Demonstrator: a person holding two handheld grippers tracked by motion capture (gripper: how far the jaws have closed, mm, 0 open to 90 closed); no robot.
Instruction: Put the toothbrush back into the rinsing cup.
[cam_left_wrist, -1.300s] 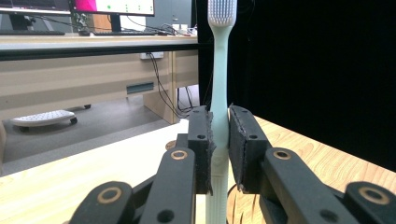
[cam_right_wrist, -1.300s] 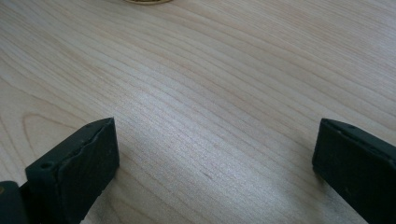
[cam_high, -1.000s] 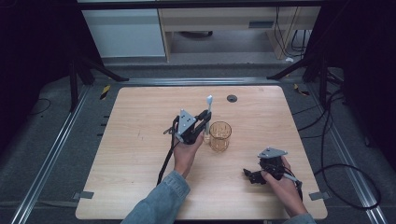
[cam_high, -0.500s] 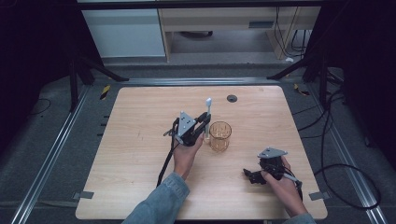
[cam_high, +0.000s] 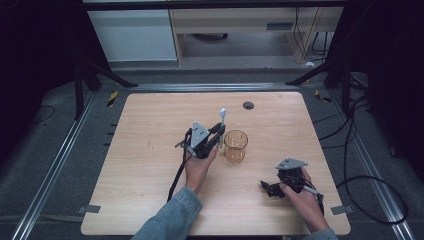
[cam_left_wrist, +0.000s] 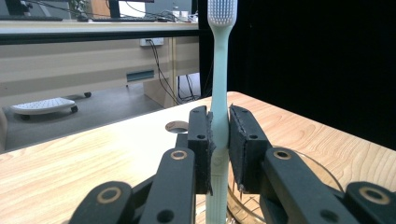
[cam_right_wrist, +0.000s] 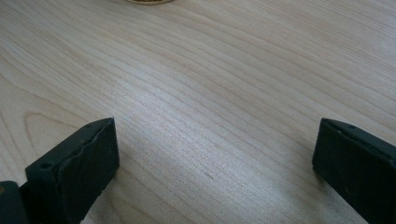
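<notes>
From above our side we look forward and down across the whole table (cam_high: 150, 150). The left gripper view sits low and level, close behind its jaws, facing the far desks. The right gripper view tilts down close onto the wood, which all three share

A light wooden table (cam_high: 150, 150) with rounded corners fills the centre of the high view, standing on dark grey floor (cam_high: 45, 165). At the top edge sit a white cabinet (cam_high: 132, 35) and a beige desk (cam_high: 240, 22). Black curtains (cam_high: 385, 60) darken both sides. Cables (cam_high: 360, 165) trail at the right.
</notes>
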